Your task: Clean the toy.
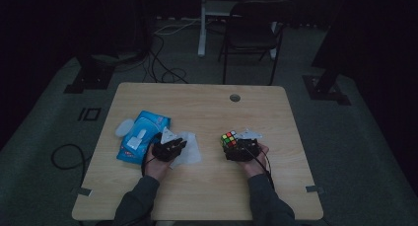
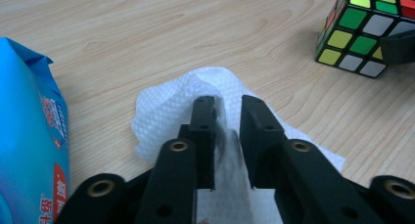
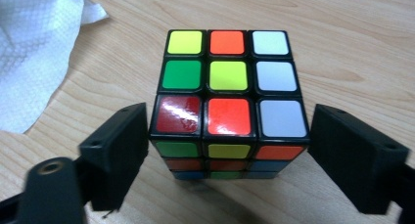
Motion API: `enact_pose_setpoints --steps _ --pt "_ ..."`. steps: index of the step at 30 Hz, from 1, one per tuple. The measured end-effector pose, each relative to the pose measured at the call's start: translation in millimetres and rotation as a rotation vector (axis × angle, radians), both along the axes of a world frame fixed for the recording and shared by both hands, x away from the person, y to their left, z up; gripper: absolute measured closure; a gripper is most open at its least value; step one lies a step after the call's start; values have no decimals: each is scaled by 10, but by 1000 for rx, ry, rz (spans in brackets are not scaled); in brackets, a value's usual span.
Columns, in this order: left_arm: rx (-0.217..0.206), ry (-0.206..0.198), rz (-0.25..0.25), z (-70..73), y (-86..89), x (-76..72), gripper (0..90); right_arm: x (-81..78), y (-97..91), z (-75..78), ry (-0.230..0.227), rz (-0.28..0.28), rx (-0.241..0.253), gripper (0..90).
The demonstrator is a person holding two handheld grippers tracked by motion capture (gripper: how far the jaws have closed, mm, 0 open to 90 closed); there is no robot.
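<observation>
So far, the left claw (image 2: 227,111) pinches the white wipe (image 2: 166,106) lying at nine o'clock of the puzzle cube (image 3: 227,101) on the desk (image 1: 207,107), while the right claw (image 3: 227,136) stands spread beside the cube without touching it, so wiping the cube looks yet to begin.

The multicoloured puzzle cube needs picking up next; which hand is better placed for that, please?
Right: the right gripper already straddles the multicoloured puzzle cube, jaws open either side. The left gripper sits over the white wipe.
</observation>
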State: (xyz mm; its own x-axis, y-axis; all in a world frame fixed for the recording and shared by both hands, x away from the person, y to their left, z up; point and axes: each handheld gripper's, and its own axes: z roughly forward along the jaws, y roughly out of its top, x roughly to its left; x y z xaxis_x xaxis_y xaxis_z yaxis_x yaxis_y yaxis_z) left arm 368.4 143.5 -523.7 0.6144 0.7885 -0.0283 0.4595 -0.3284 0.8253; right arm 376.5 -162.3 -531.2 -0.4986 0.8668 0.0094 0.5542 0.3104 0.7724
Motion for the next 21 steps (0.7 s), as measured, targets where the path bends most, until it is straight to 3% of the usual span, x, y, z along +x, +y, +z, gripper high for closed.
enact_pose_setpoints --steps 6,14,21 --pt "-42 -2 -8 45 17 -11 633 -15 -9 28 2 19 14 134" --pt "-104 -13 -8 131 77 -35 525 -82 -32 97 -30 31 21 135" --pt "-97 -6 27 127 105 -49 439 -116 -70 126 -41 38 30 135"
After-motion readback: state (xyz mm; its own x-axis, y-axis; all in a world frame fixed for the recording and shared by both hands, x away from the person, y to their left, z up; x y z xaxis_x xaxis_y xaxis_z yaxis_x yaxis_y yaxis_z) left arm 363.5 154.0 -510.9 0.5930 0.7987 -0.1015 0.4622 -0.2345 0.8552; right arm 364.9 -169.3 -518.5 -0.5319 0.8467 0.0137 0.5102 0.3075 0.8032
